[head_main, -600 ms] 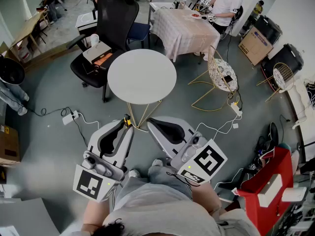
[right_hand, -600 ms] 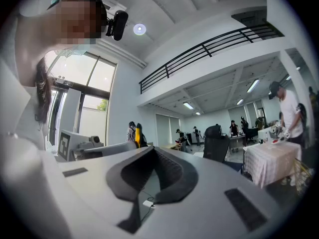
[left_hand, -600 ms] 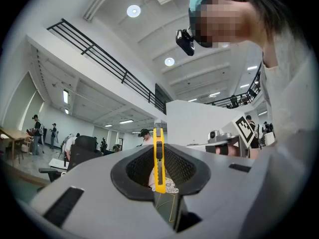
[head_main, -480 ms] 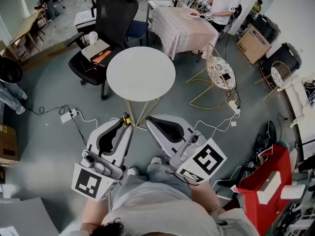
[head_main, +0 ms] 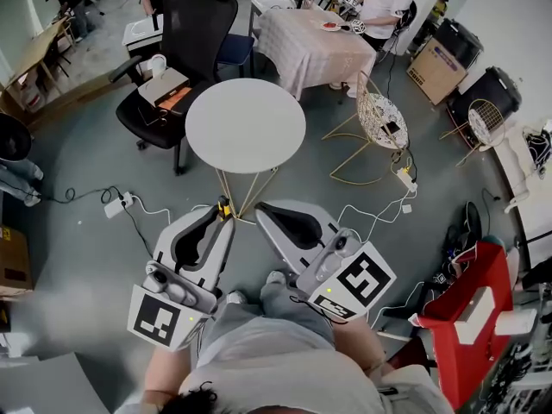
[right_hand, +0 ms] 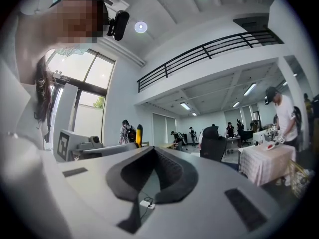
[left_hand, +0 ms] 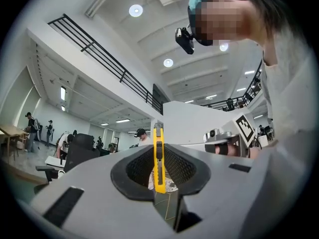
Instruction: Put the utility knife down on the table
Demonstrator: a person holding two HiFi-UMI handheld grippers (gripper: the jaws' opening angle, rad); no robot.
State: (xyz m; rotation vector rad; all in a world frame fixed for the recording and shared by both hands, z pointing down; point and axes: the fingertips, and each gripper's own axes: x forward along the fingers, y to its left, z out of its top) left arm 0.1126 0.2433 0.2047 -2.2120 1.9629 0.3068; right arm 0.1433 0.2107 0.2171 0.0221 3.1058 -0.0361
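Compared with half a second ago, the view has slid a little: the round white table (head_main: 246, 126) and the black office chair (head_main: 185, 50) sit slightly higher and further left in the head view, while both grippers hold almost the same spots in front of the person's legs. The left gripper (head_main: 222, 221) reaches forward and slightly inward, its marker cube (head_main: 159, 317) nearest the body and its tips pointing toward the table's thin gold legs. Its jaws are clenched on the utility knife (left_hand: 158, 159), a slim yellow one pinched upright between the pads, with its upper end standing above the jaw tips; in the head view it shows as a small yellow tip at the gripper's nose. The knife is therefore held off the floor, short of the table and below its top, not touching it. The right gripper (head_main: 261, 211) lies beside the left, angled inward so that the two noses come near each other, and its jaws are pressed together with nothing between them.
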